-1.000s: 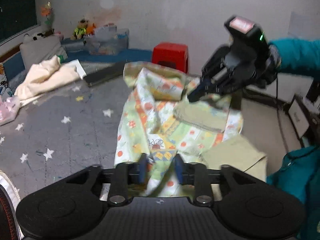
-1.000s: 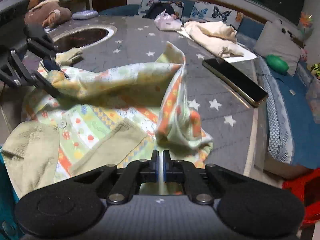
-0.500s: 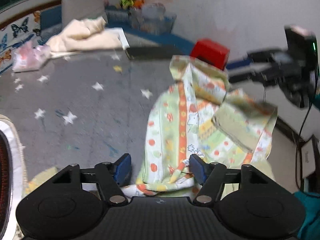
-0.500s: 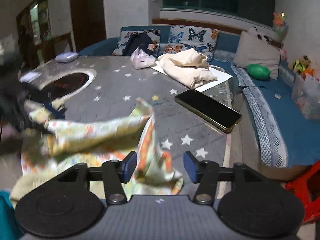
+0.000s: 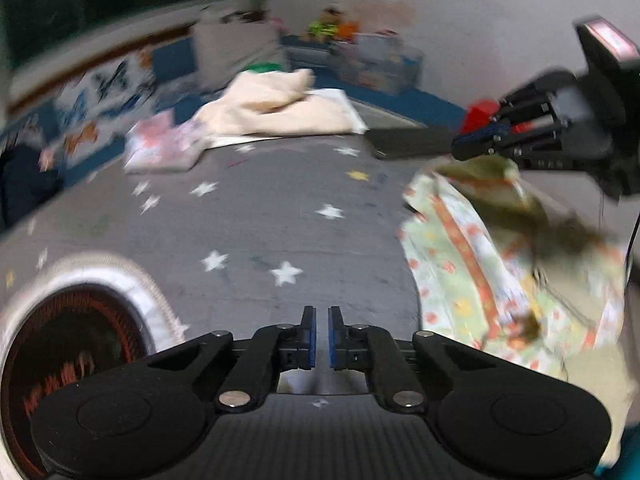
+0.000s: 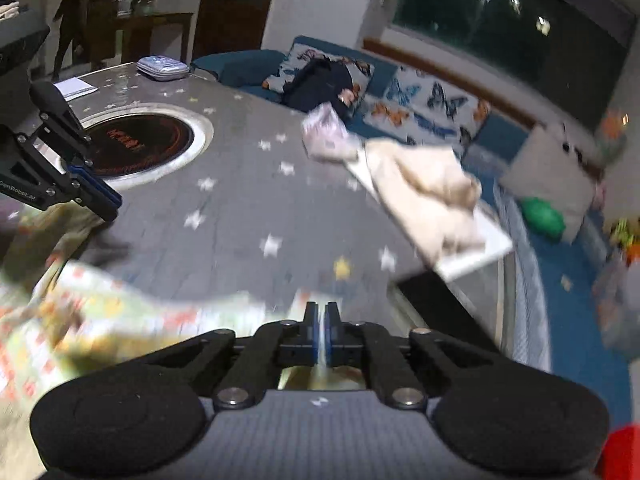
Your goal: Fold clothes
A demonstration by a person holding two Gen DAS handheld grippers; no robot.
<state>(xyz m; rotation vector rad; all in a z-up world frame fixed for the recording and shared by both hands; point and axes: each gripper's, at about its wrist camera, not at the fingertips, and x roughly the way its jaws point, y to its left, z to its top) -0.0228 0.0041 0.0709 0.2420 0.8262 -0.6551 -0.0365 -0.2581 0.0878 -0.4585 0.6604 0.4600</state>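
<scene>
Left gripper (image 5: 321, 334): jaws drawn nearly together, a narrow gap left; nothing is seen held between them. Right gripper (image 6: 322, 334): jaws pressed together, a thin strip of pale fabric seemingly pinched between them. Patterned garment (image 5: 500, 264): blurred, draped below the right gripper and well to the right of the left one, over the star-printed table (image 5: 280, 208). Cream cloth (image 5: 276, 112): found far ahead. Round burner (image 6: 136, 142): set into the table, ahead and left of the right gripper.
</scene>
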